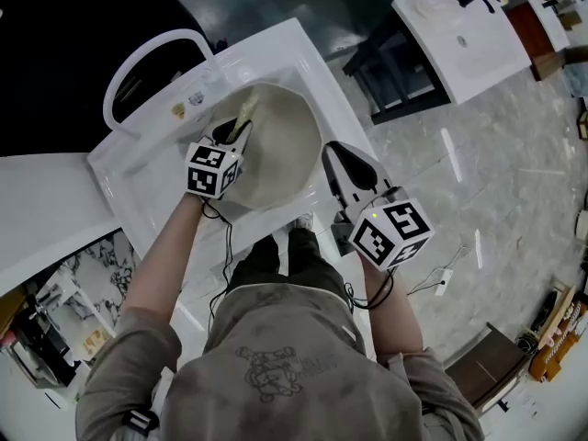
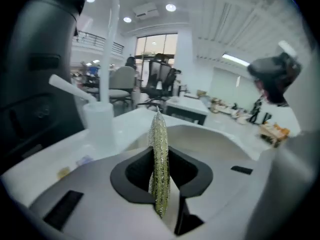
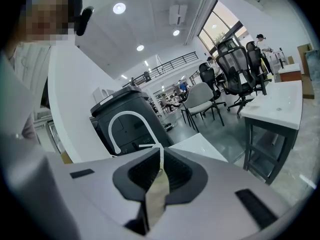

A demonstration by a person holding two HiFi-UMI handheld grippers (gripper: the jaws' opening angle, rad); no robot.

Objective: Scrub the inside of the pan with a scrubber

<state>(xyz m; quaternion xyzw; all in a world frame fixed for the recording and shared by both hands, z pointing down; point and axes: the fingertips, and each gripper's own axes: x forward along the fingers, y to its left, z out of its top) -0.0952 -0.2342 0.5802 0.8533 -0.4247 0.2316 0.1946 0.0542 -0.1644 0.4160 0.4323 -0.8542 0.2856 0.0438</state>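
Note:
A wide beige pan (image 1: 280, 145) lies in the white sink (image 1: 303, 53). A thin, glittery gold-green scrubber (image 2: 159, 154) stands on edge between the jaws of my left gripper (image 2: 159, 151), which is shut on it. In the head view that gripper (image 1: 235, 134) sits over the pan's left side, with the scrubber (image 1: 244, 111) pointing into it. My right gripper (image 1: 329, 157) is at the pan's right edge. Its jaws (image 3: 160, 154) are shut on the beige pan rim (image 3: 156, 196).
A white arched faucet (image 1: 147, 58) rises at the sink's back left, and stickers lie near its base. A second white table (image 1: 459, 39) stands across the marble floor on the right. The person's legs press against the sink's front edge.

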